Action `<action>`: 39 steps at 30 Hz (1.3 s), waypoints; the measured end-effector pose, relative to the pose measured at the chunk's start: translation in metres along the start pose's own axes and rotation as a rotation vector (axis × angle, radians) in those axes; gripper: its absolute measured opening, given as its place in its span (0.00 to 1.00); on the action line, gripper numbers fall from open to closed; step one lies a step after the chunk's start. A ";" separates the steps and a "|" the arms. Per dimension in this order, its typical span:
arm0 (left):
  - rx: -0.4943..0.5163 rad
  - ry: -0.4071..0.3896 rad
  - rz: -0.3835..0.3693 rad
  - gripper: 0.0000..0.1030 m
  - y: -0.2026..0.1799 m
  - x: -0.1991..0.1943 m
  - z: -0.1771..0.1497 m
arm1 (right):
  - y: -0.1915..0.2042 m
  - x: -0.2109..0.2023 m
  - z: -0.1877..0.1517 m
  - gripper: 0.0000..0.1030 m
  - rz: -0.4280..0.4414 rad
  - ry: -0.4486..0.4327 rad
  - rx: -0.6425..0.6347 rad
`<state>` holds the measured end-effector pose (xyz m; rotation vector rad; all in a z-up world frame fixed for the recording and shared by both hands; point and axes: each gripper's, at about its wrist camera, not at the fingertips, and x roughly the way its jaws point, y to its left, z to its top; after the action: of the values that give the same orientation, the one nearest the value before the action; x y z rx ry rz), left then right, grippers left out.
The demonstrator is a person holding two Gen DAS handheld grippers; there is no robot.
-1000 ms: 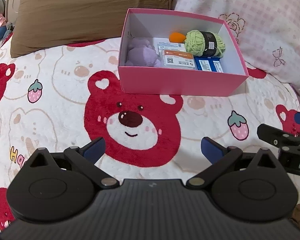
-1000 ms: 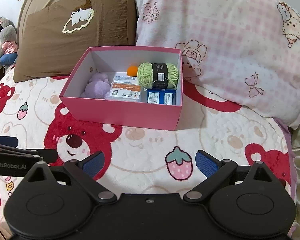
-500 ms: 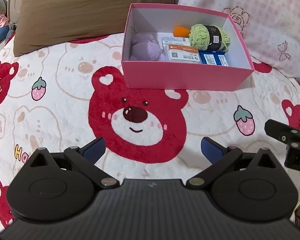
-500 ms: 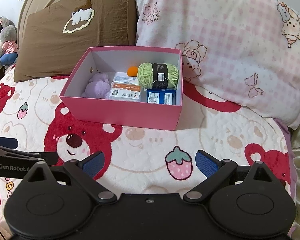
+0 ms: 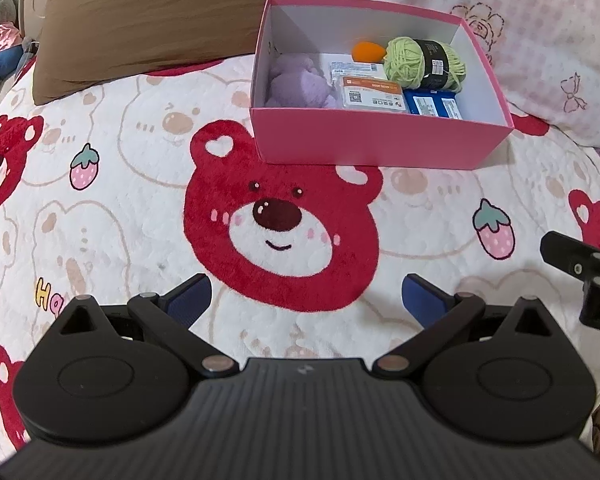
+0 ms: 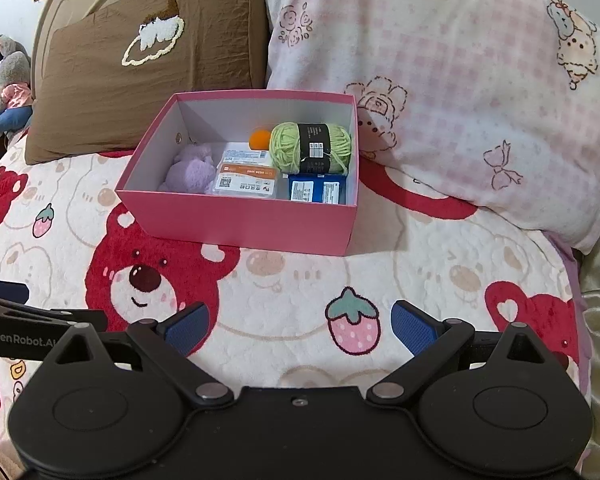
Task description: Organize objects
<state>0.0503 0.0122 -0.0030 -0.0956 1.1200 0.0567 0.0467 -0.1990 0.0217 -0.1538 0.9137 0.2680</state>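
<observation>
A pink box stands on the bear-print blanket near the pillows. Inside it lie a green yarn ball, an orange ball, a purple plush, an orange-labelled pack and a blue pack. My left gripper hangs open over the red bear face, well short of the box. My right gripper is open too, above a strawberry print, with nothing between its fingers.
A brown pillow and a pink checked pillow lean behind the box. Stuffed toys sit at the far left. The right gripper's side shows at the left view's right edge.
The left gripper has pulled back and risen slightly, so the box sits farther up and away in its view. The right gripper has barely moved.
</observation>
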 end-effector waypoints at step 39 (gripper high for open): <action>-0.008 0.001 -0.007 1.00 -0.001 -0.003 -0.002 | -0.009 -0.007 -0.001 0.96 -0.005 -0.007 0.013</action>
<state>0.0474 0.0110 -0.0015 -0.1070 1.1200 0.0550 0.0443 -0.2087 0.0270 -0.1423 0.9076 0.2580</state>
